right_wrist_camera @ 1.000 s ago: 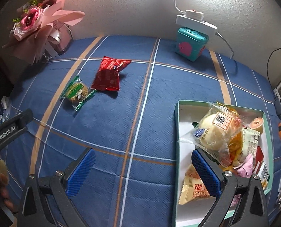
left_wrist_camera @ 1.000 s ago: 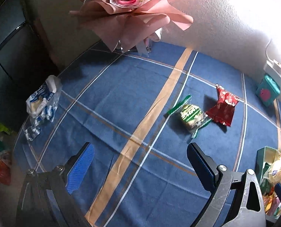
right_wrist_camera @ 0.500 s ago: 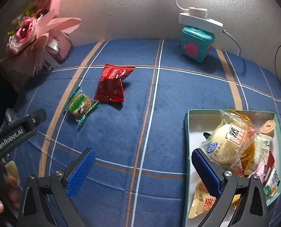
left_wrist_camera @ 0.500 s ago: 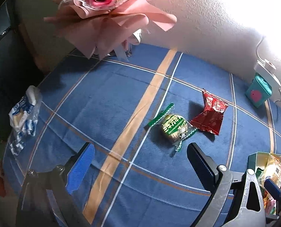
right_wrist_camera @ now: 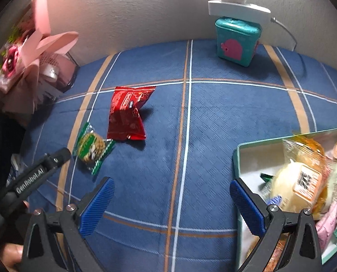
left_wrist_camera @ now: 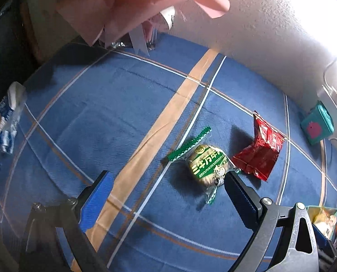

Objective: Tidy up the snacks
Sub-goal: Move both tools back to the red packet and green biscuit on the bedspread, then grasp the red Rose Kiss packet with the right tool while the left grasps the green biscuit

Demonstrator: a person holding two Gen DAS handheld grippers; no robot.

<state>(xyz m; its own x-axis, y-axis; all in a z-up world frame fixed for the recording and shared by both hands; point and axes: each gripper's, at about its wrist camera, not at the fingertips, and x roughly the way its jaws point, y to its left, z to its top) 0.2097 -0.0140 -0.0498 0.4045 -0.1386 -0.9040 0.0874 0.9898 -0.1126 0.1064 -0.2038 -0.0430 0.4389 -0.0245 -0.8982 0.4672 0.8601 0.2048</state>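
Left gripper [left_wrist_camera: 168, 195] low over blue plaid tablecloth [left_wrist_camera: 100, 117], fingers wide, holding nothing; right finger tip just beside green-wrapped biscuit [left_wrist_camera: 208, 164]. Red snack packet [left_wrist_camera: 259, 151] right of biscuit, close, partly propped up (contact unclear). Right gripper [right_wrist_camera: 172, 204] also wide, holding nothing, above cloth just left of teal tray [right_wrist_camera: 237, 158] with several snacks, including wrapped bun [right_wrist_camera: 297, 185]. Teal tin [right_wrist_camera: 236, 37] far, by wall. Pink bouquet [right_wrist_camera: 32, 52] far left.
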